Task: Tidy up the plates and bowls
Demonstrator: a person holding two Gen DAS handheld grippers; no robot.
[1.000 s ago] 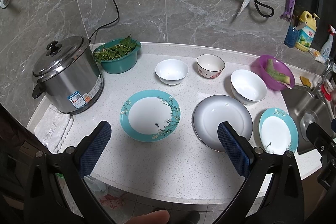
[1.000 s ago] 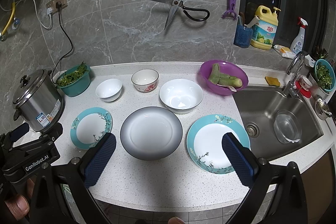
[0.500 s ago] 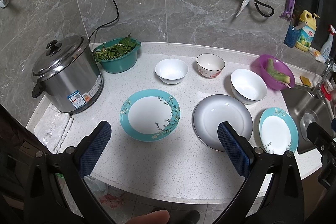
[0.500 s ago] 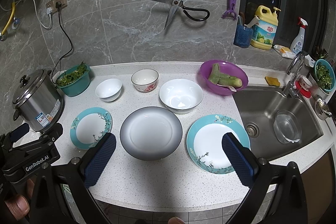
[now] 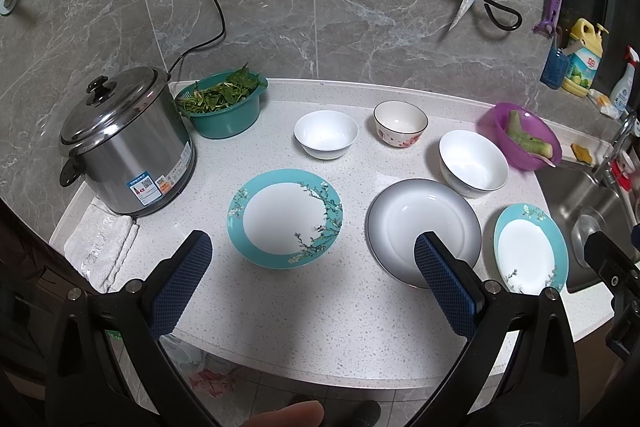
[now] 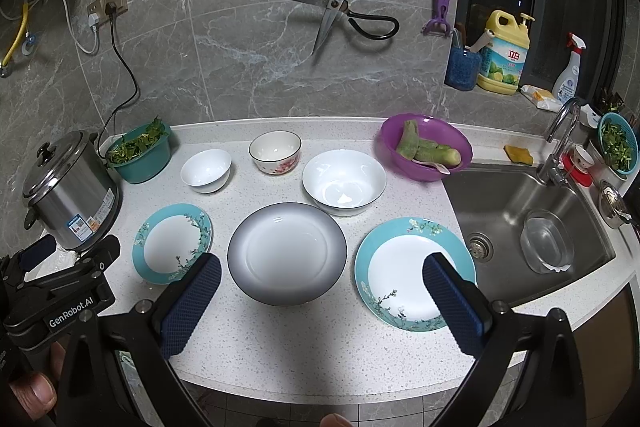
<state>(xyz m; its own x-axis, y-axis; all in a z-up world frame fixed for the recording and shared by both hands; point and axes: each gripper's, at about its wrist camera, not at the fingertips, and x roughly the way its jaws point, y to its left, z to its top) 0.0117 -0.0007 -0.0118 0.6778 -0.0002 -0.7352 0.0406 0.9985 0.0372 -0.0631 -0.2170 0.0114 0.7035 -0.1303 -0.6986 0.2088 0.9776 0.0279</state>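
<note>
On the white counter lie two teal floral plates, one on the left (image 5: 285,218) (image 6: 172,242) and one on the right (image 5: 531,247) (image 6: 414,273), with a grey-rimmed plate (image 5: 423,230) (image 6: 287,252) between them. Behind stand a small white bowl (image 5: 325,133) (image 6: 206,170), a floral bowl (image 5: 400,123) (image 6: 275,151) and a large white bowl (image 5: 473,162) (image 6: 344,181). My left gripper (image 5: 310,281) is open and empty above the counter's front edge, before the left teal plate. My right gripper (image 6: 320,301) is open and empty, before the grey plate.
A steel rice cooker (image 5: 124,143) stands at the left with a folded cloth (image 5: 100,247) beside it. A teal colander of greens (image 5: 224,107) is behind. A purple bowl of vegetables (image 6: 424,151) sits by the sink (image 6: 532,227), which holds a glass bowl.
</note>
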